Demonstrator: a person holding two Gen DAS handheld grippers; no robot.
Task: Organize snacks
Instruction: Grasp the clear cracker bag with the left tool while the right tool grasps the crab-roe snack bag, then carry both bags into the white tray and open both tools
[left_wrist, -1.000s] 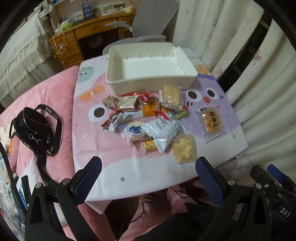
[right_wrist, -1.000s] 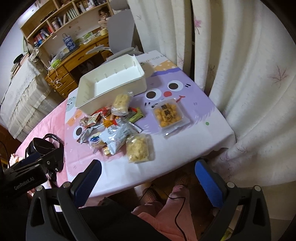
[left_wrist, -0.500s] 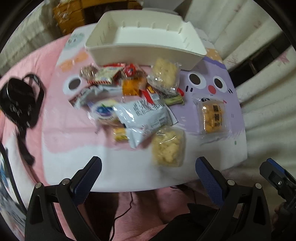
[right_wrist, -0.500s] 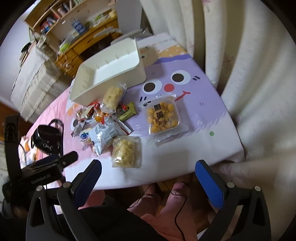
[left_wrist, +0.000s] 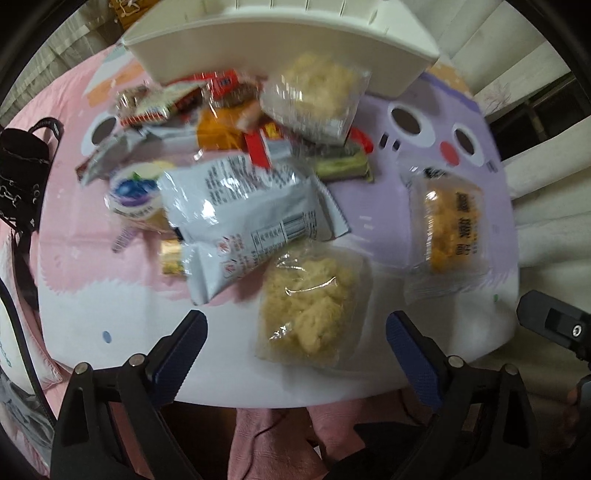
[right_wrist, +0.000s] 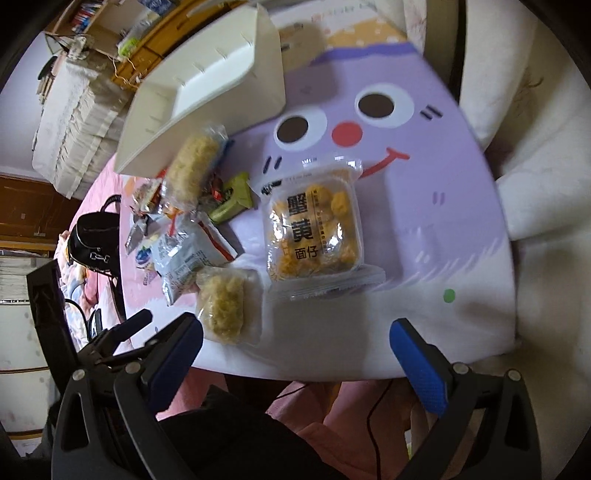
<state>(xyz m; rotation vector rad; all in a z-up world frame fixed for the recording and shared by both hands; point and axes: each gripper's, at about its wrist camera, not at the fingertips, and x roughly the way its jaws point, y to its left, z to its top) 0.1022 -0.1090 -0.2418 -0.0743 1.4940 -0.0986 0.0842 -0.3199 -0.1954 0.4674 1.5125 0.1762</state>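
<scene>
While fingers (left_wrist: 412, 356) spread, clear noodle pack (left_wrist: 312, 310) lies between, untouched.

Home bedroom — bed (right_wrist: 70, 122), wooden desk (right_wrist: 147, 55)

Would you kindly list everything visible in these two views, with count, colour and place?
bin: one, cream, empty as far as shown, far side of table.
table cover: one, pink and purple cartoon faces.
clear pale-yellow snack packs: two, one by the near edge, one against the bin.
orange snack tray pack: one, alone on the purple face.
silver bag: one, centre of pile.
blueberry pack: one, pile's left.
green bar: one, pile's right.
small red and orange wrappers: several, count unclear, before the bin.
black bag: one, left of table.
left gripper: open, blue fingers.
right gripper: open, blue fingers.
</scene>
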